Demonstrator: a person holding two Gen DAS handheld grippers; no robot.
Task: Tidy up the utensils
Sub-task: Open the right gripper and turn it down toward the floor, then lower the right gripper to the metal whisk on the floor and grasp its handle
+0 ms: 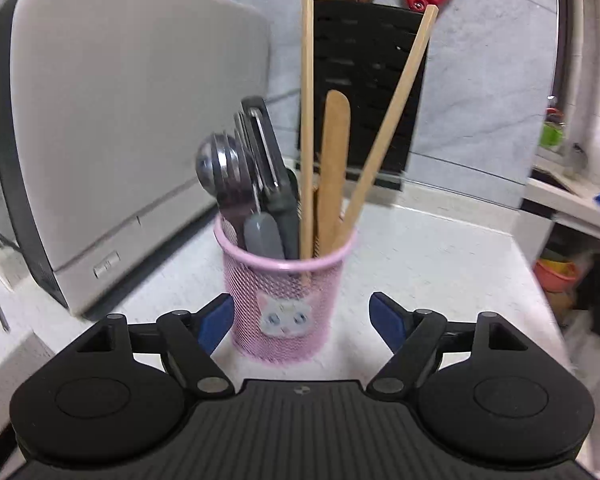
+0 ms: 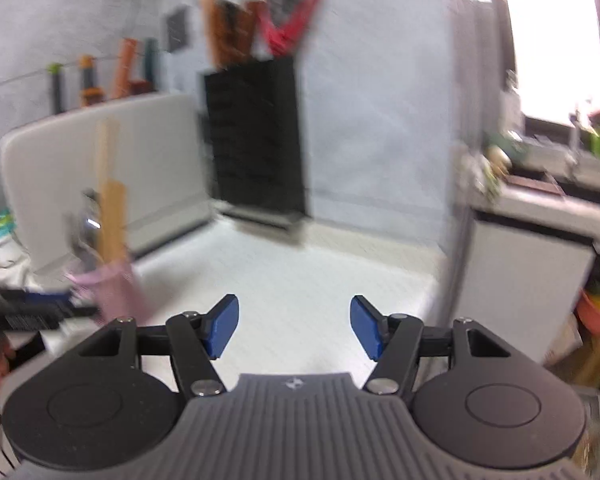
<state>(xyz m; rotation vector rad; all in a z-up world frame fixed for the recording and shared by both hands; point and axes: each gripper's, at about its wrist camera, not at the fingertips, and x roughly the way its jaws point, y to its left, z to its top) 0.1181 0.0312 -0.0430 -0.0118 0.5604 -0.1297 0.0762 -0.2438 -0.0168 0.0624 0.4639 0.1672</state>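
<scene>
Left tool (image 1: pixel 302 322) wide open at lower centre, blue pads flanking the pink mesh cup (image 1: pixel 286 300) without touching, cup on the white desk (image 1: pixel 440 264) holding chopsticks (image 1: pixel 307 128), spoon (image 1: pixel 216 168), peeler (image 1: pixel 266 152), right tool (image 2: pixel 294 328) open and empty, cup at left.

Utensils (image 1: pixel 260 184) in mesh cup (image 1: pixel 286 304) on counter (image 1: pixel 440 272); knife block (image 1: pixel 364 92) behind, seemingly against wall.

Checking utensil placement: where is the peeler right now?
In the left wrist view, the peeler stands in the pink cup at centre, between the spoons and the chopsticks.
</scene>
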